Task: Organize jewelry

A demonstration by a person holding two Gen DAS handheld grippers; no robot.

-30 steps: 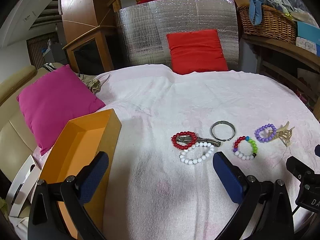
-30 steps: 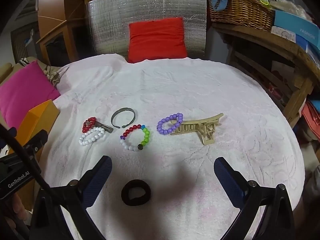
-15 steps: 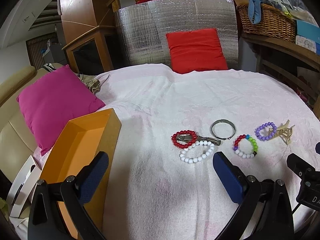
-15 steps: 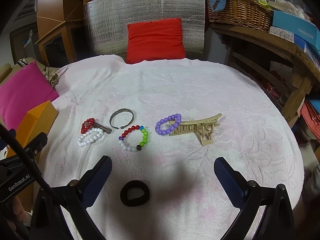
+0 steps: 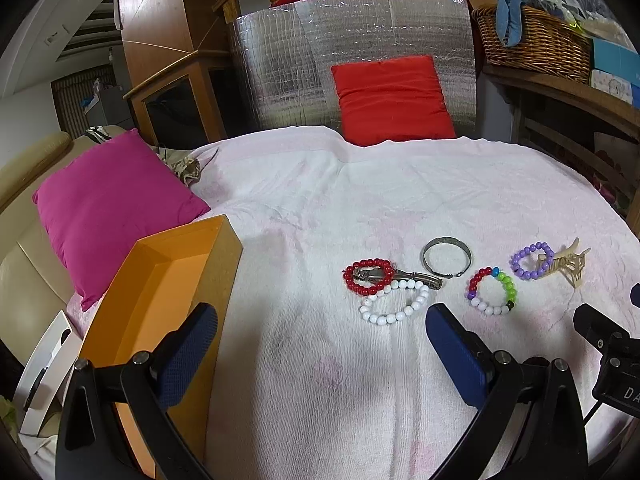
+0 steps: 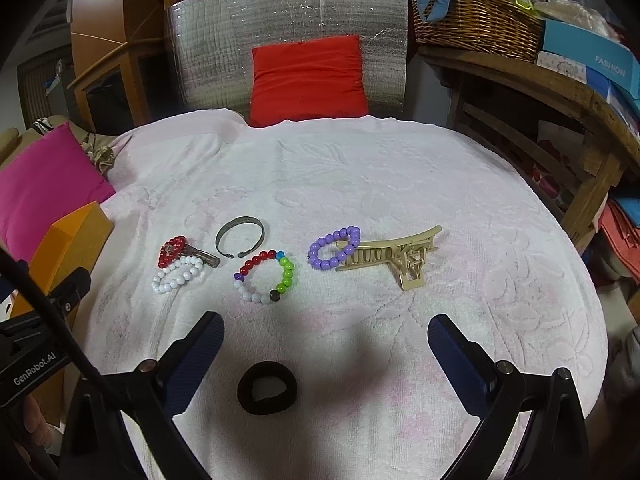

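Jewelry lies in a row on a white towel (image 5: 320, 380): a red bead bracelet (image 5: 369, 276) over a metal watch band (image 5: 416, 278), a white bead bracelet (image 5: 394, 302), a metal bangle (image 5: 447, 257), a multicolour bead bracelet (image 5: 493, 291), a purple bead bracelet (image 6: 335, 249) and a gold hair claw (image 6: 400, 258). A black hair tie (image 6: 267, 393) lies nearest, between the right fingers. An open orange box (image 5: 160, 300) stands at the left. My left gripper (image 5: 320, 354) is open beside the box, with nothing held. My right gripper (image 6: 326, 360) is open above the hair tie.
A pink cushion (image 5: 108, 208) lies left of the box, a red cushion (image 5: 392, 100) leans on a silver foil panel at the back. A wooden shelf with a wicker basket (image 6: 476, 20) and boxes runs along the right. The left gripper's body (image 6: 36, 344) shows at the right view's left edge.
Both views have shifted slightly: the jewelry sits a little lower and nearer in the right wrist view. Nothing was grasped or moved on the towel.
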